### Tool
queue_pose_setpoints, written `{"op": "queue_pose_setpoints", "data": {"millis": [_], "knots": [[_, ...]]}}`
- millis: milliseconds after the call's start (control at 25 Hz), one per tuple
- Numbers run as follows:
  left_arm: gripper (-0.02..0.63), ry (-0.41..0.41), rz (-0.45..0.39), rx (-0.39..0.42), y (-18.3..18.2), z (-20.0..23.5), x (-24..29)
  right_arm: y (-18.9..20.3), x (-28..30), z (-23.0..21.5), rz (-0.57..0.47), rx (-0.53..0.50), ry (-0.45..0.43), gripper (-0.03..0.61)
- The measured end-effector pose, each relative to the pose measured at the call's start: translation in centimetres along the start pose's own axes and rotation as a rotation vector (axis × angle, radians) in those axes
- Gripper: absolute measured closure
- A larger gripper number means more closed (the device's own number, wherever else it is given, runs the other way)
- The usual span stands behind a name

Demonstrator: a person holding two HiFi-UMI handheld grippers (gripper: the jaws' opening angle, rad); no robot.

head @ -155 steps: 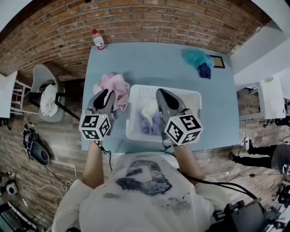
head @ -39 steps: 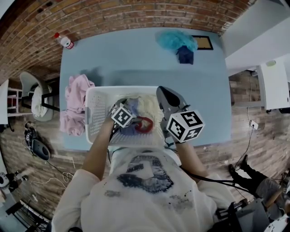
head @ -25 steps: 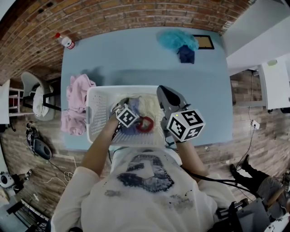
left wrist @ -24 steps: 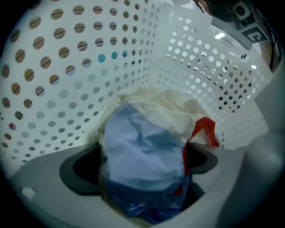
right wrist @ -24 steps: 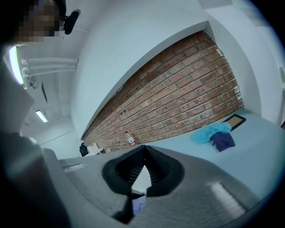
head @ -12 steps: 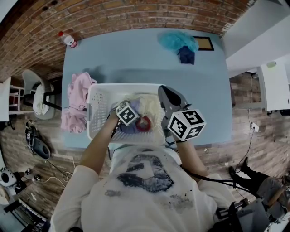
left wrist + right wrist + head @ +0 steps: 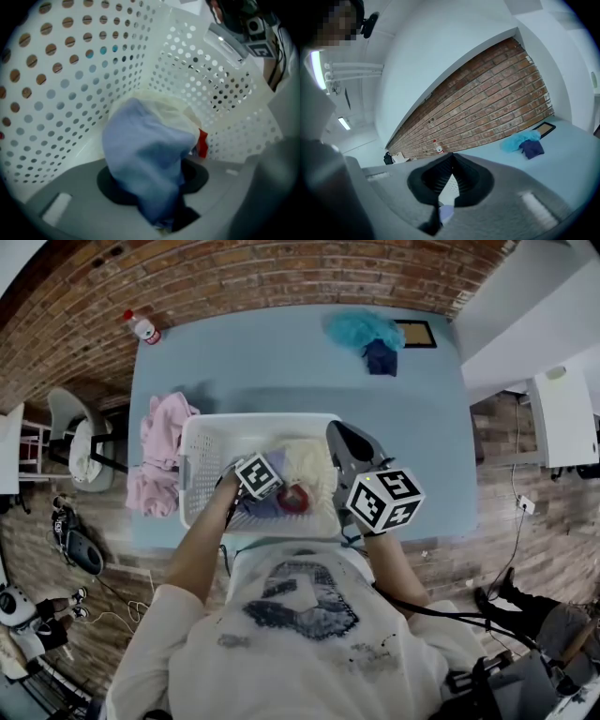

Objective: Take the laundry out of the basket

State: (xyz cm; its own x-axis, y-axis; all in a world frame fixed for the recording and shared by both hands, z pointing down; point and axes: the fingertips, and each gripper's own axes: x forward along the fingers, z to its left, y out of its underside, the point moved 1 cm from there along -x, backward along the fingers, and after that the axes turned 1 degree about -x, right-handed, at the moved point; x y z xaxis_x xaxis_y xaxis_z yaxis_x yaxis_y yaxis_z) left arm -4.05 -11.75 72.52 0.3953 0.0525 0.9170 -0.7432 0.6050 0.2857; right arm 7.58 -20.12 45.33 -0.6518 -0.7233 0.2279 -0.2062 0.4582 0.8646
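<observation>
Blue cloth (image 7: 143, 154) sits pinched in your left gripper (image 7: 254, 483) — jaws have just been closing — inside the white basket (image 7: 201, 454); your right gripper (image 7: 451, 159) hangs empty, jaws together.

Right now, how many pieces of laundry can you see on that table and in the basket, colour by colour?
Pink heap: 1
Teal cloth: 1
Dark blue cloth: 1
Light blue cloth: 1
Cream cloth: 1
Red piece: 1
Total: 6 in sight; the last three are in the basket, which may hide more underneath.
</observation>
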Motion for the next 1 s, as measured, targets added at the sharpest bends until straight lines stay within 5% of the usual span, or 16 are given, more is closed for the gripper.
{"op": "queue_pose_setpoints", "data": {"millis": [360, 800, 1000], "knots": [[0.423, 0.005, -0.061, -0.048, -1.3, -1.0, -3.0, 0.2, -0.7, 0.7, 0.003, -0.004, -0.015, 0.581], [0.423, 0.020, -0.397, -0.230, -4.5, -2.3, -11.4, 0.0, -1.1, 3.6, -0.022, -0.031, -0.012, 0.580], [0.422, -0.005, -0.523, -0.252, -4.6, -3.0, -15.5, -0.5, -1.1, 5.9, -0.057, -0.058, -0.017, 0.581]]}}
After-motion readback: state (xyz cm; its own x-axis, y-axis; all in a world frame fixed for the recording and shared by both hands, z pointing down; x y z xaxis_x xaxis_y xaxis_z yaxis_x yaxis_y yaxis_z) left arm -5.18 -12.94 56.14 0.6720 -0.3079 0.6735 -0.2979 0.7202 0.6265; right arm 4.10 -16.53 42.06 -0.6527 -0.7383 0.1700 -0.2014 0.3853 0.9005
